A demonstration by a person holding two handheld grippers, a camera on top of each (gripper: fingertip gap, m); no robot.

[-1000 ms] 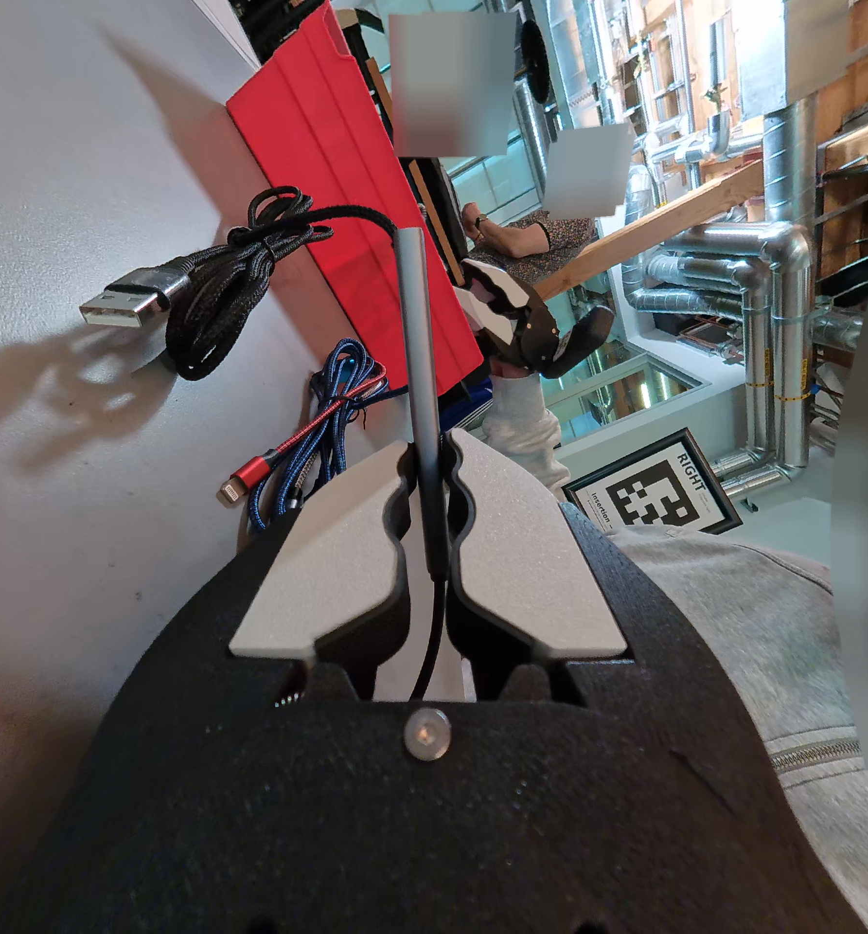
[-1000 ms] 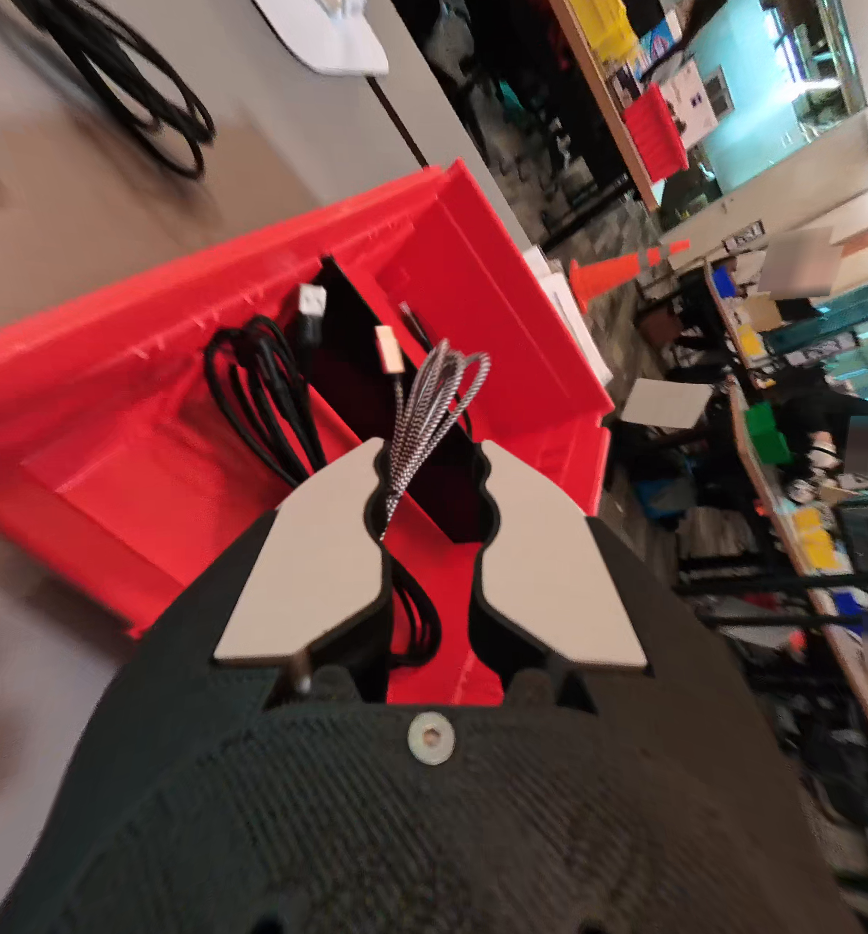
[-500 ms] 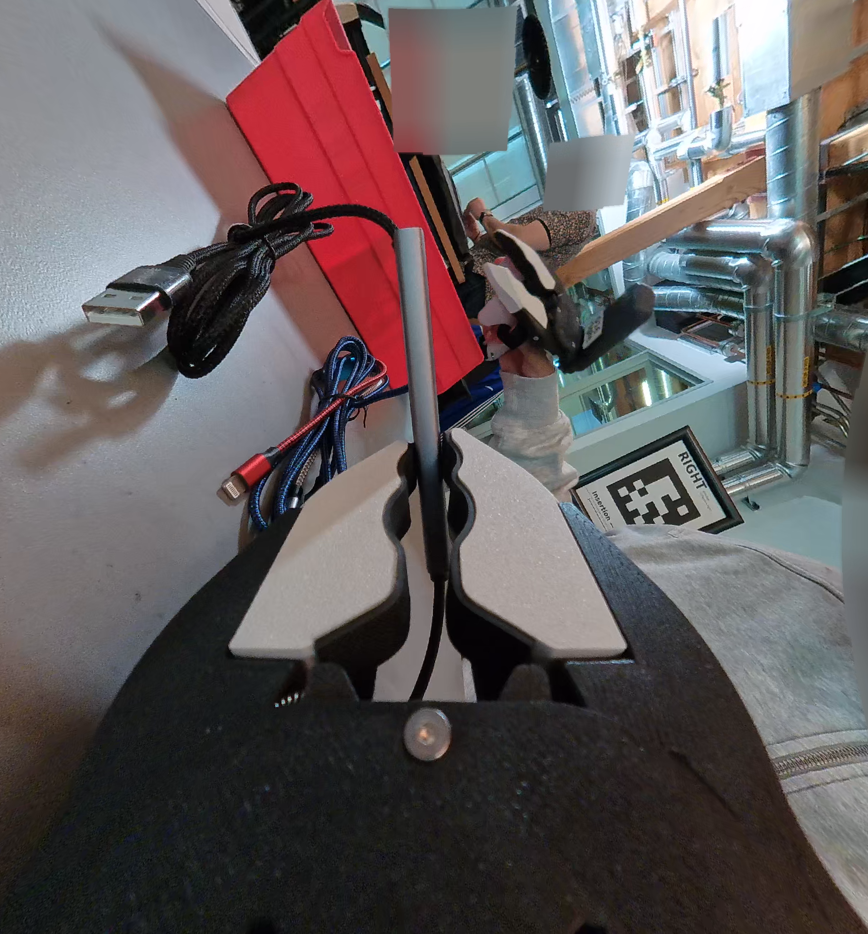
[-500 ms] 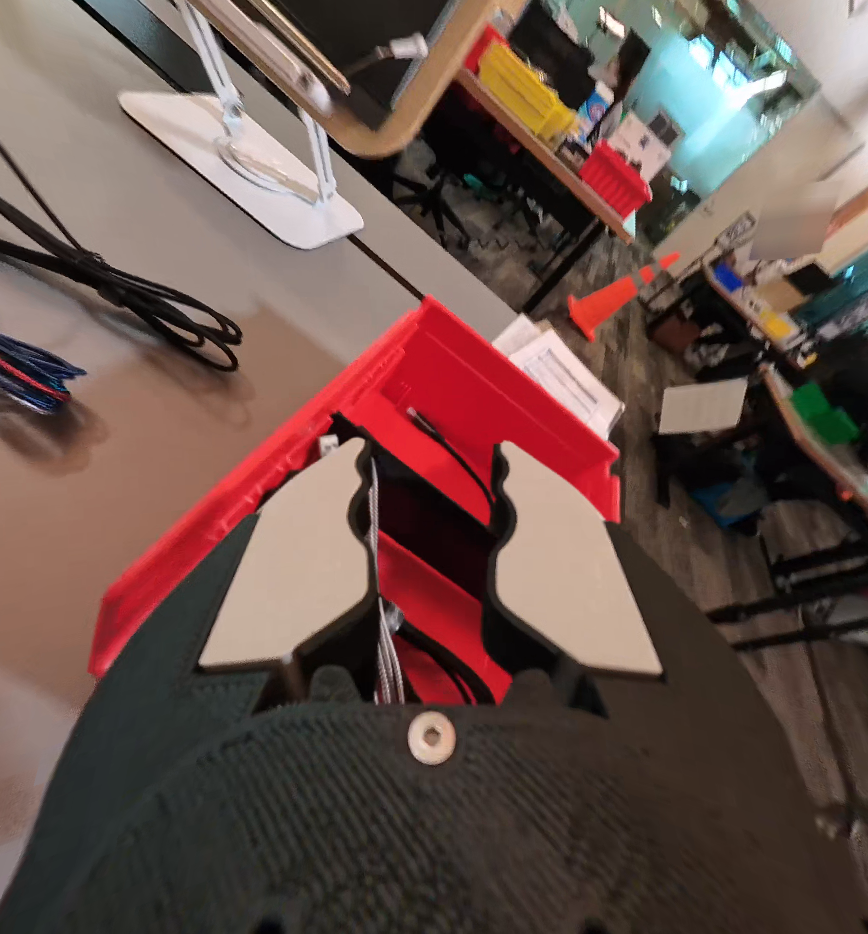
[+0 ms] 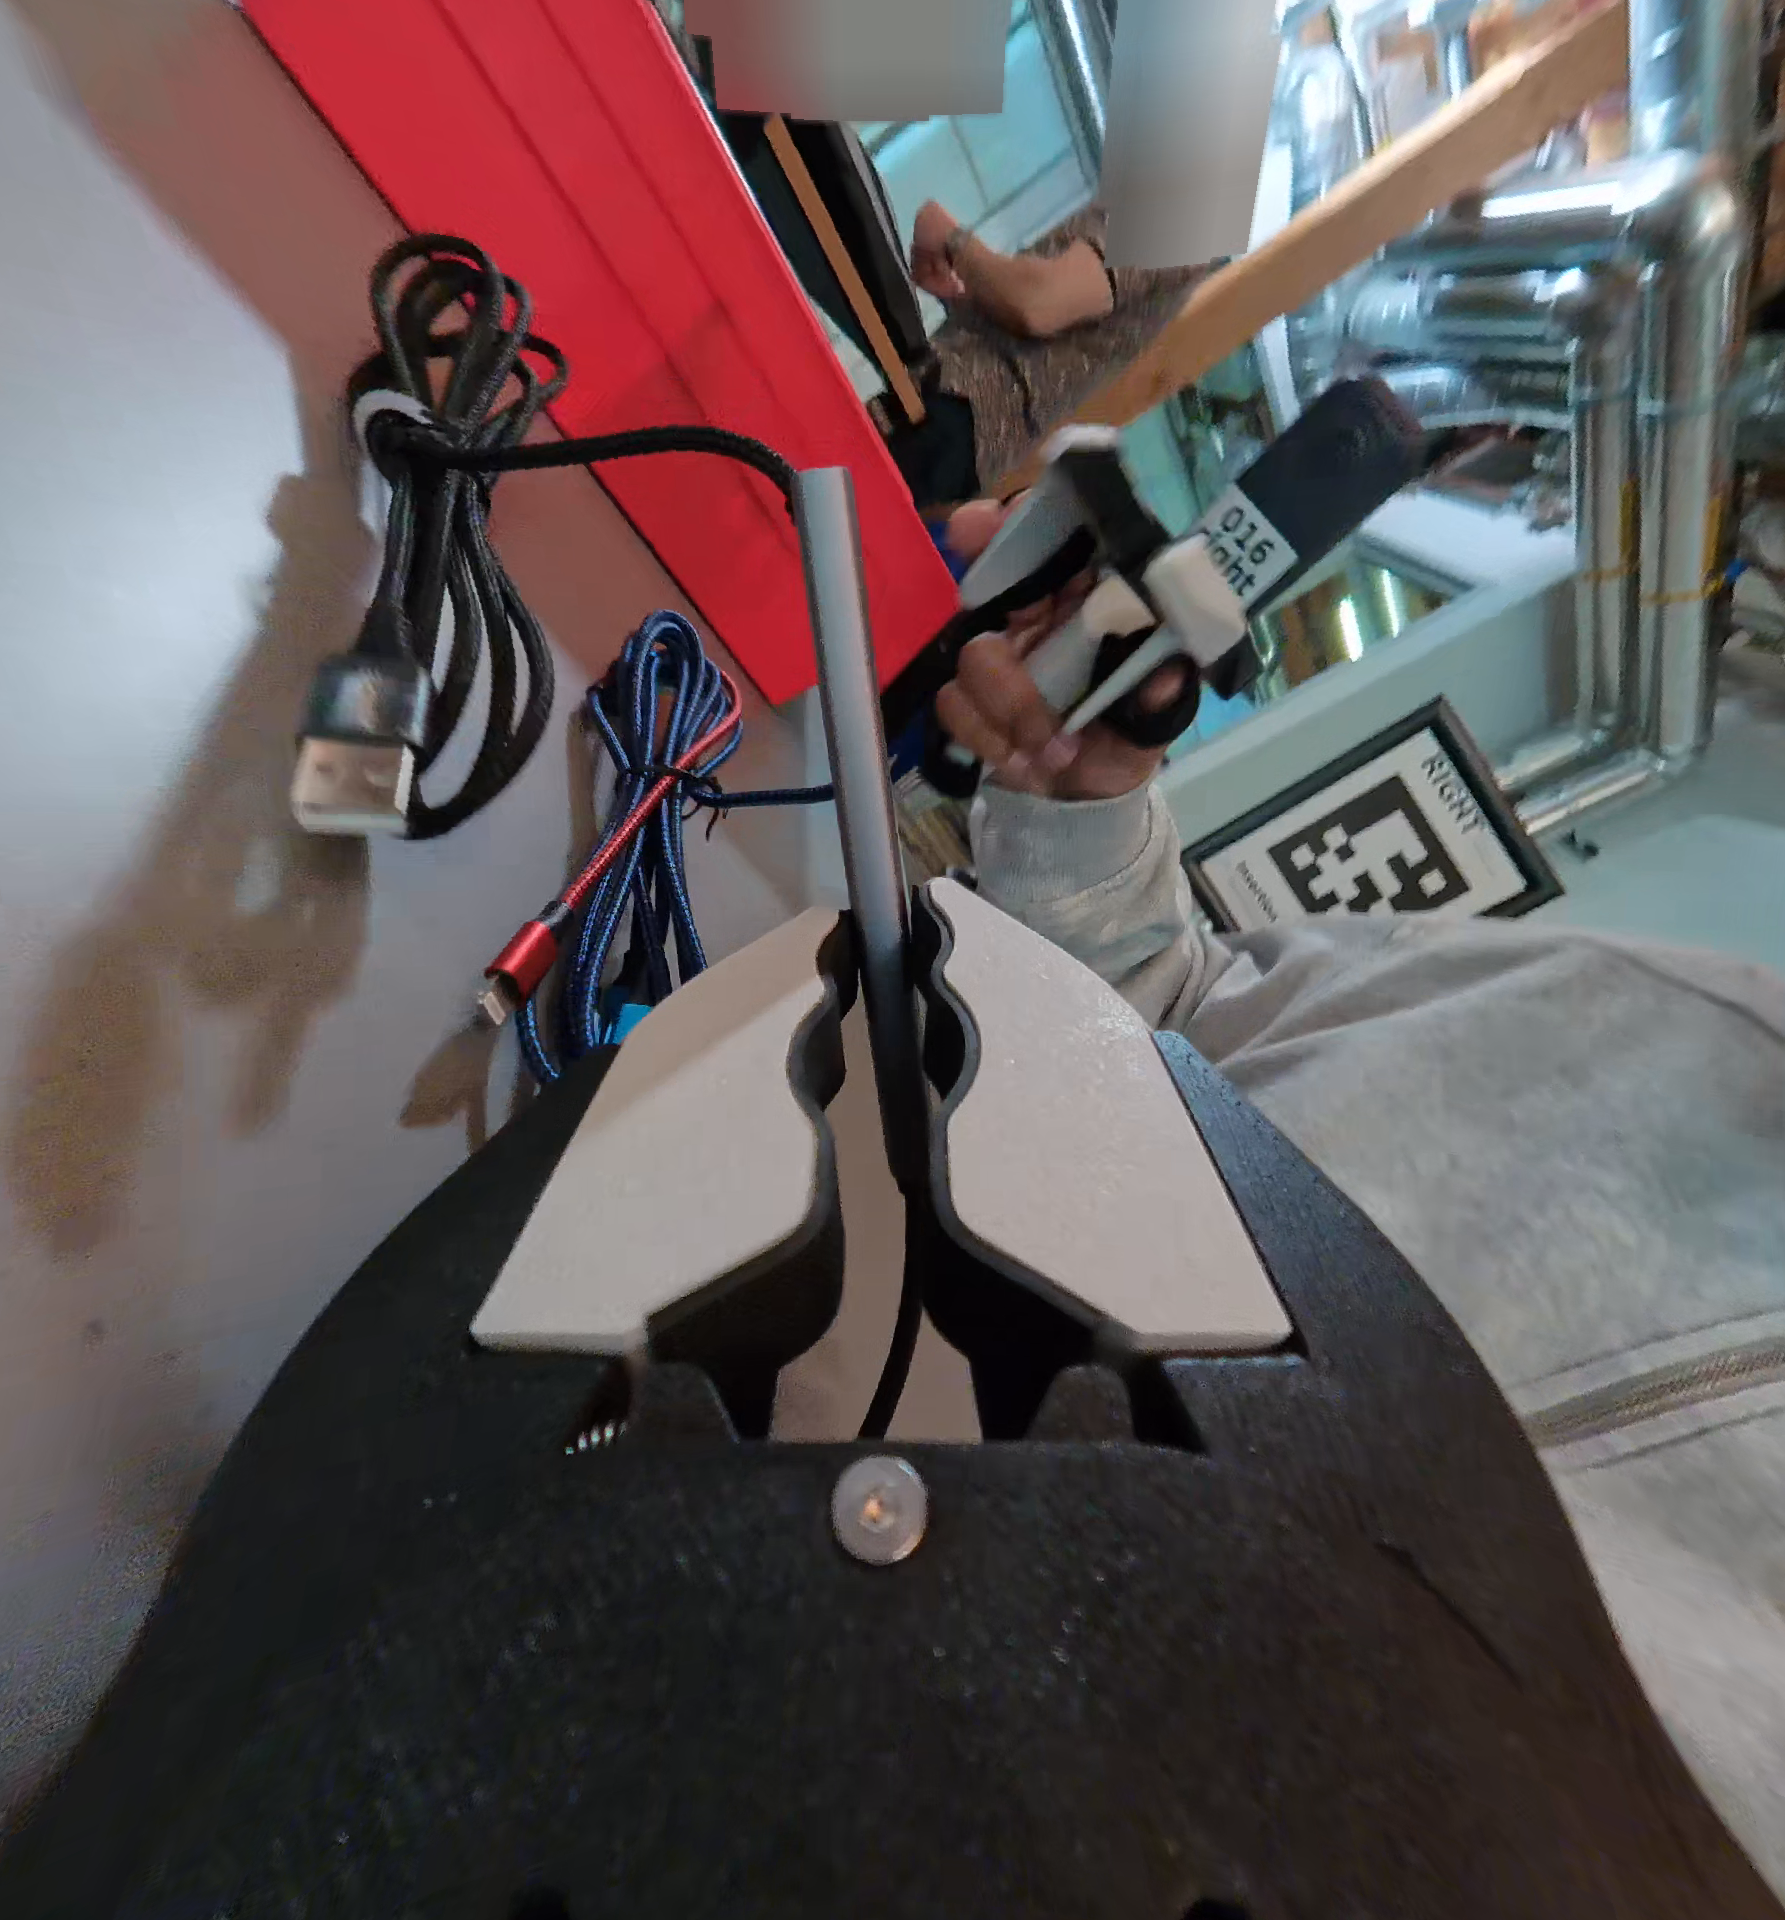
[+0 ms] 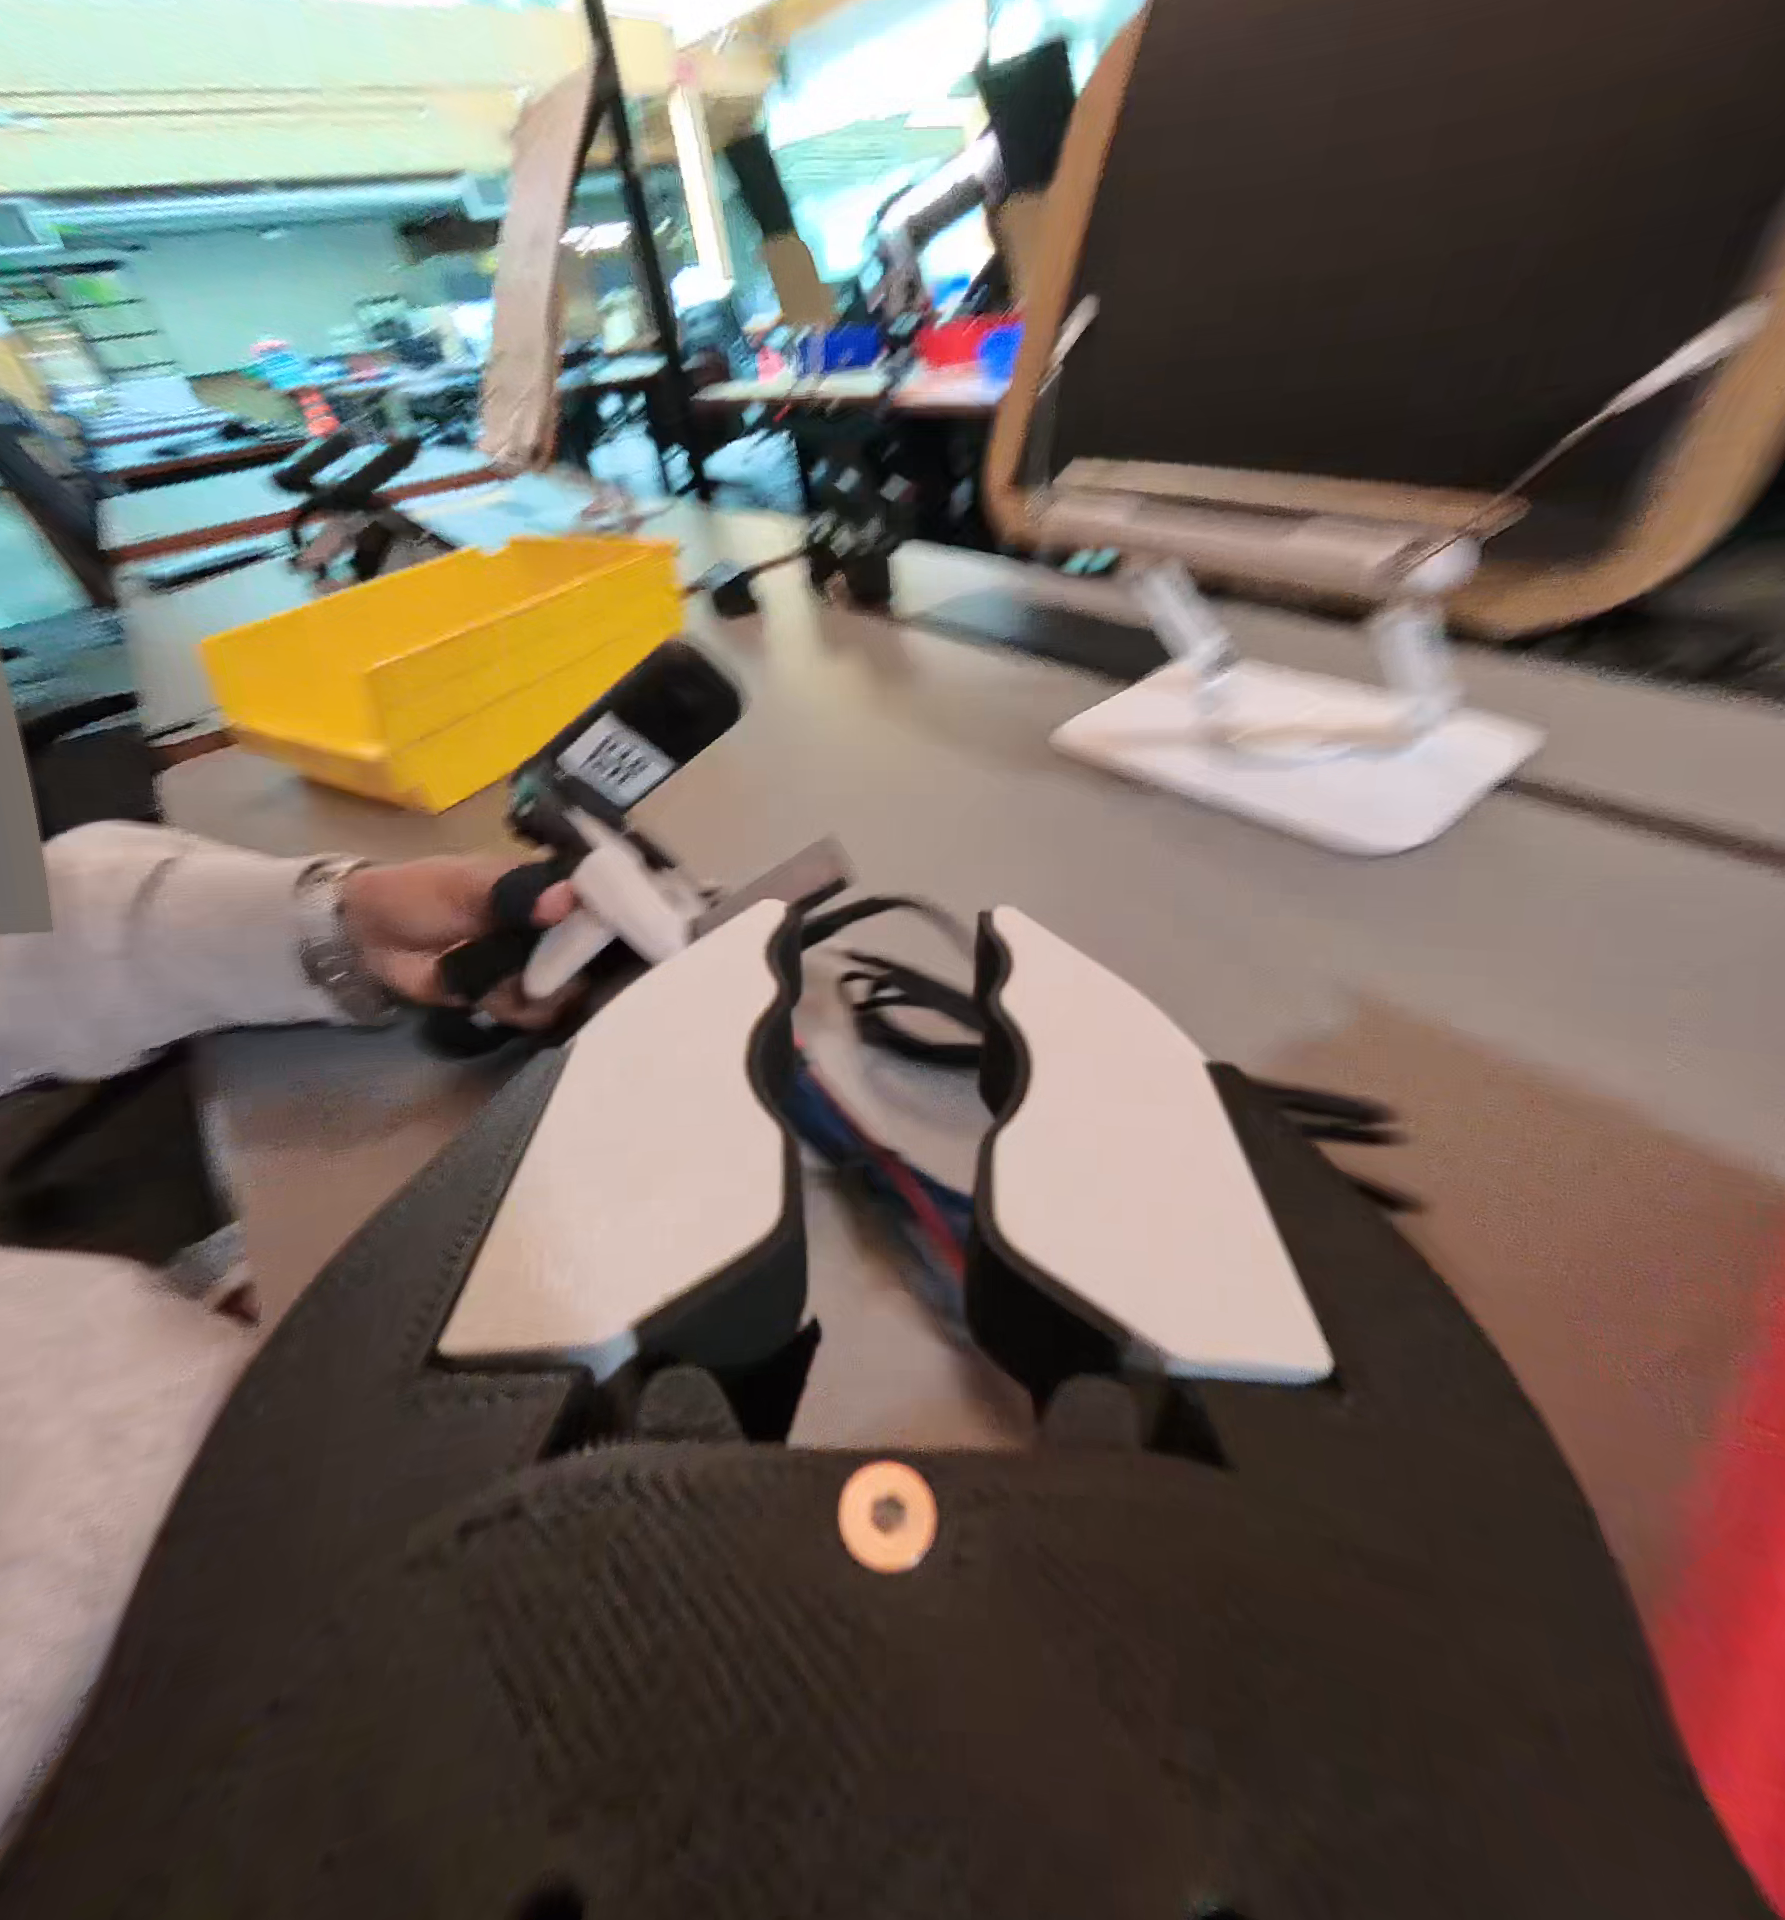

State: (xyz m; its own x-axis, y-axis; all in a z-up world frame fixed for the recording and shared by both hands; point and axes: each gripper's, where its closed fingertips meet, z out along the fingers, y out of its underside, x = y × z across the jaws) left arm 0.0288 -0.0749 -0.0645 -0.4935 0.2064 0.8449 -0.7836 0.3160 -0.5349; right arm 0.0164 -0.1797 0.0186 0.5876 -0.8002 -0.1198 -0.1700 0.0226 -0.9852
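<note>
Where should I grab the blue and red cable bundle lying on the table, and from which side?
Probably at the waist of the blue and red cable bundle, where a tie cinches the strands together. Come down from above with the open right gripper, its fingers either side of the strands. The loose red plug end looks too small to grip.

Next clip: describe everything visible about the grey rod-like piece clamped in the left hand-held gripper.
The grey rod is slim, straight and matte, metallic-looking. It stands along the left hand-held gripper, pinched between its closed fingers. A black braided cable leaves its far tip and curves to a tied coil ending in a USB plug on the table. A thin black lead runs from its near end.
</note>
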